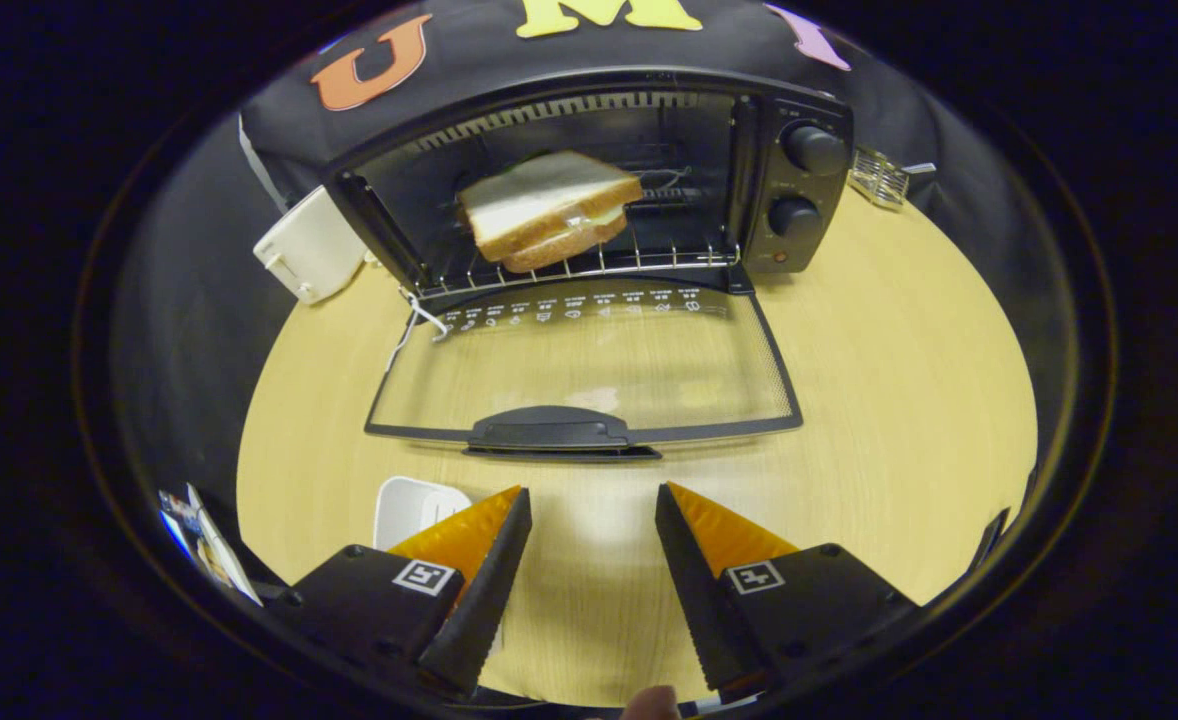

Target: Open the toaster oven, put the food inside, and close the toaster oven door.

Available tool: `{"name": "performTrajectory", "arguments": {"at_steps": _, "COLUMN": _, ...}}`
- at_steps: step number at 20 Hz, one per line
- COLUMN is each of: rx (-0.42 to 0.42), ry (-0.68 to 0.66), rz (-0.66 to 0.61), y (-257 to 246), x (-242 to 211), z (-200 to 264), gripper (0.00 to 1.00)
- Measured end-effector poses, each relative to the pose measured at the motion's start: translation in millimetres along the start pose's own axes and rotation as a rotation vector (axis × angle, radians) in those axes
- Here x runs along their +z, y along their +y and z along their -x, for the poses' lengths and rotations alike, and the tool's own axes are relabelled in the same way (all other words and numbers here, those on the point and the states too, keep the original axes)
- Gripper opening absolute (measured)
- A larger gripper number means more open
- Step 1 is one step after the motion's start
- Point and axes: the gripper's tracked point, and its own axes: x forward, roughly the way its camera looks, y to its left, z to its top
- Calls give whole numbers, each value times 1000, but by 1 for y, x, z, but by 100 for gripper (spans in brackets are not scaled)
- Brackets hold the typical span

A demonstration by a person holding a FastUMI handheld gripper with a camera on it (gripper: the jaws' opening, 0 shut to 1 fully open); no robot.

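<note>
While your gripper hangs with its fingers spread and nothing between them, the round desk carries the toaster oven at its far edge. Its glass door lies folded down flat toward you, the handle just ahead of your fingertips. You can see the sandwich on the wire rack inside. A white toaster stands at the oven's left, and a white dish peeks from behind your left finger.
</note>
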Motion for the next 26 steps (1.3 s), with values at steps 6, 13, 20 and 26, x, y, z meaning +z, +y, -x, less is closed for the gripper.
{"name": "performTrajectory", "arguments": {"at_steps": 6, "rx": -26, "ry": 16, "rz": -9, "y": -12, "x": 3, "z": -19, "gripper": 84}}
{"name": "performTrajectory", "arguments": {"at_steps": 13, "rx": -32, "ry": -27, "rz": 32, "y": -9, "x": 11, "z": -7, "gripper": 84}}
{"name": "performTrajectory", "arguments": {"at_steps": 20, "rx": -1, "ry": -139, "rz": 17, "y": -4, "x": 31, "z": 35, "gripper": 84}}
{"name": "performTrajectory", "arguments": {"at_steps": 26, "rx": 14, "ry": -273, "rz": -7, "y": 3, "x": 65, "z": 61, "gripper": 84}}
